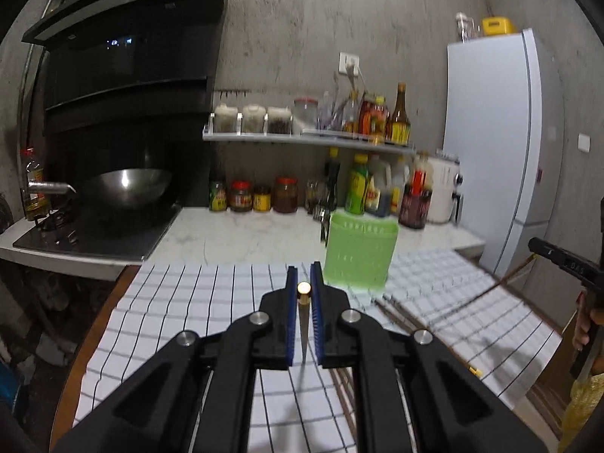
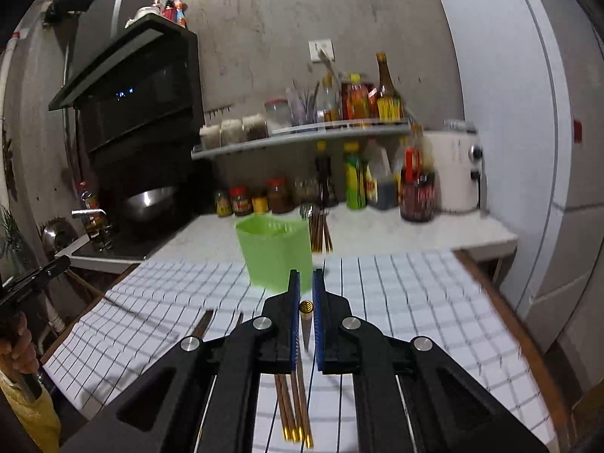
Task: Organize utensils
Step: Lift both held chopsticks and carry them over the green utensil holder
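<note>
Left wrist showed the left gripper (image 1: 304, 290) clamped on a chopstick (image 1: 303, 296), the green holder (image 1: 360, 251) just ahead on the checked cloth (image 1: 188, 302). Right gripper (image 2: 306, 294) pinched its own chopstick (image 2: 305, 315); more chopsticks (image 2: 294, 407) lay below it.

Green holder (image 2: 275, 255) stands ahead; checkered cloth (image 2: 407, 302) beside it lies open.

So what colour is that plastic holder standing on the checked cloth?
Light green. The holder shows best in the right wrist view, standing upright on the checked cloth.
</note>
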Demonstrator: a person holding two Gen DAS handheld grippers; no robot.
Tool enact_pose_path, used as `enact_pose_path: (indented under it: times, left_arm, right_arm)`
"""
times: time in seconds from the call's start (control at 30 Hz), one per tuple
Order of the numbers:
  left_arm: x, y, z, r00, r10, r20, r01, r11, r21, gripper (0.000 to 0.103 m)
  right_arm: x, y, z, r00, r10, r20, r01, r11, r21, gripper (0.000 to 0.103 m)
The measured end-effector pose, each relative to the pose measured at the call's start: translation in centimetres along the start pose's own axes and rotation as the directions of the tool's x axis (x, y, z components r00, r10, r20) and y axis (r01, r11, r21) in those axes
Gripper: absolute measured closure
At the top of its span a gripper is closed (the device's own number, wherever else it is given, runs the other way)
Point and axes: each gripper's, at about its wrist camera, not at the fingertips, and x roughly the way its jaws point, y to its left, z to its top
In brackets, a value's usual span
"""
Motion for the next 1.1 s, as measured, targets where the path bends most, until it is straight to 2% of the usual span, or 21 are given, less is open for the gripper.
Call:
enact_pose_path:
  times: [0.33, 0.6, 0.77, 0.87, 0.93, 1.03, 1.1]
  left_arm:
    - [2.2, 0.7, 2.1, 0.999, -0.051, 0.008, 0.051, 0.999, -0.019, 0.096]
    - [3.8, 0.8, 2.7, 1.000, -0.016, -0.006, 0.016, 1.000, -0.002, 0.096]
    - [5.1, 0.2, 2.0, 0.998, 0.025, -0.063, -0.023, 0.999, 0.041, 0.096]
    - [5.9, 0.2, 1.3, 0.992, 0.025, -0.124, -0.018, 0.998, 0.061, 0.096]
    - [6.4, -0.1, 0.8, 0.984, 0.052, -0.169, -0.037, 0.995, 0.091, 0.095]
    - [6.2, -0.1, 0.8, 0.988, 0.036, -0.148, -0.024, 0.997, 0.078, 0.097]
    - [5.7, -0.4, 1.6, 0.996, 0.035, -0.087, -0.028, 0.997, 0.073, 0.097]
  right_arm:
    - [3.7, 1.0, 3.3, 1.000, -0.015, -0.012, 0.015, 0.998, -0.057, 0.096]
    - [6.4, 1.3, 4.0, 0.999, -0.023, -0.044, 0.020, 0.998, -0.064, 0.096]
    - [8.7, 1.4, 1.5, 0.989, -0.016, -0.145, 0.006, 0.997, -0.074, 0.096]
    - [9.1, 1.4, 0.6, 0.985, -0.012, -0.171, 0.000, 0.998, -0.069, 0.096]
    - [9.0, 1.5, 0.5, 0.985, -0.015, -0.173, 0.003, 0.998, -0.070, 0.096]
    - [8.7, 1.3, 0.9, 0.988, -0.015, -0.152, 0.005, 0.998, -0.066, 0.097]
    - [8.6, 1.2, 1.6, 0.992, -0.023, -0.120, 0.015, 0.998, -0.067, 0.096]
